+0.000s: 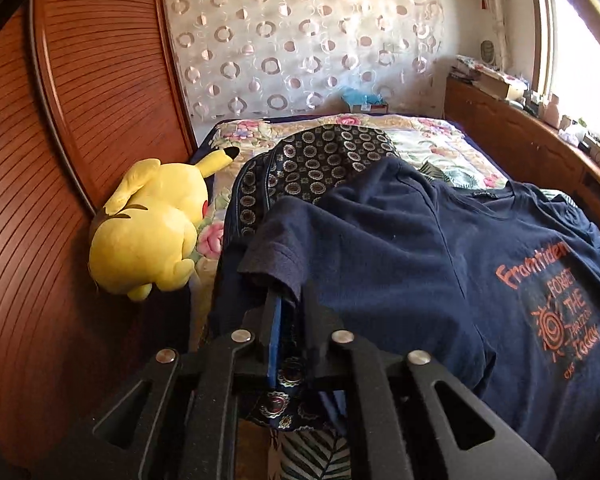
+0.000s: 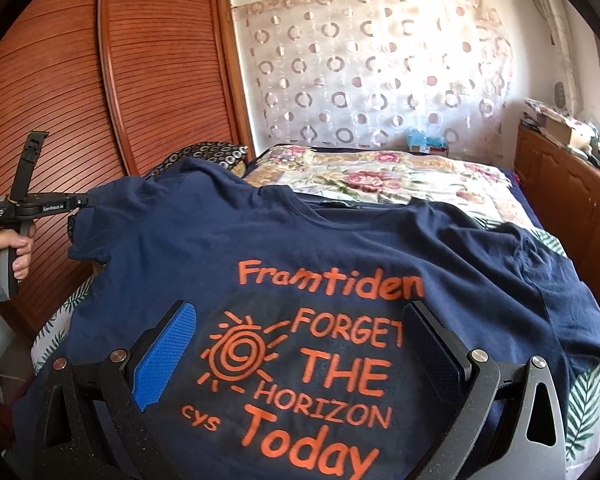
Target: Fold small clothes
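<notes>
The navy T-shirt (image 2: 300, 240) lay spread print-up on the bed (image 2: 380, 176), not yet folded. The left gripper (image 1: 288, 304) seemed to pinch its sleeve hem, though shadow obscured the contact; the right gripper (image 2: 300, 344) hovered spread wide above the print.

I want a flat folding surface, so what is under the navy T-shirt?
Under the navy T-shirt a dark garment with ring patterns pokes out at the far left, and leaf-print bedding shows at the edges. How far either runs beneath is covered.
</notes>
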A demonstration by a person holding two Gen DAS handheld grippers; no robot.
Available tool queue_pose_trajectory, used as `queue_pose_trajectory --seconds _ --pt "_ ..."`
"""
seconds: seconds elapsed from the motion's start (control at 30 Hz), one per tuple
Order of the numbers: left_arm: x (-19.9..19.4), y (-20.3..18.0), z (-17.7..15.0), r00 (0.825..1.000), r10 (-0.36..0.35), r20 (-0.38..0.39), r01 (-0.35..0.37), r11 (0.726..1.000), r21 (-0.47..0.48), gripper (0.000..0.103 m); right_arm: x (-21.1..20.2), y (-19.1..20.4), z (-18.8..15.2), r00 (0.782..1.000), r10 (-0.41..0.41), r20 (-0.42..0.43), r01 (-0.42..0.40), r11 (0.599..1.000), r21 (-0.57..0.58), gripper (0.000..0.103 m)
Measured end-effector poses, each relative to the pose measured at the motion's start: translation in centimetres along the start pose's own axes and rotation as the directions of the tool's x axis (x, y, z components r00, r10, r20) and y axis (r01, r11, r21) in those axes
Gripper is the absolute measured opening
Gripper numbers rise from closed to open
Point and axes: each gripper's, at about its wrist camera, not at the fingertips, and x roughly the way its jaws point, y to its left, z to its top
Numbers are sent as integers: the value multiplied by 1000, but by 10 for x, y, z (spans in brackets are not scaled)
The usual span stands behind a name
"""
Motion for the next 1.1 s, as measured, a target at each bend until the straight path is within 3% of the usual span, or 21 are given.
queue_pose_trajectory --seconds 0.2,0.33,0.67,0.87,1.03,1.1 --pt "-17 -12 -7 999 -43 26 42 999 23 32 1 0 4 1000 2 0 -2 1000 -18 103" --pt "-24 -18 -11 996 -81 43 80 996 33 33 6 -2 5 1000 3 -9 -3 1000 -20 103" --pt "-3 -11 -32 999 -33 -36 32 999 -24 33 2 -10 6 1000 3 -17 -3 1000 -19 103" --pt "2 -13 -34 992 -121 -35 120 992 -35 29 2 -9 5 1000 5 -22 -5 1000 -21 103" --pt "1 -15 -40 996 -69 -59 67 997 -28 28 1 -12 4 1000 5 -25 -5 1000 -19 103" --pt "-4 -14 -47 995 -84 -58 82 996 -40 28 0 -13 4 1000 5 -24 -5 1000 -16 103"
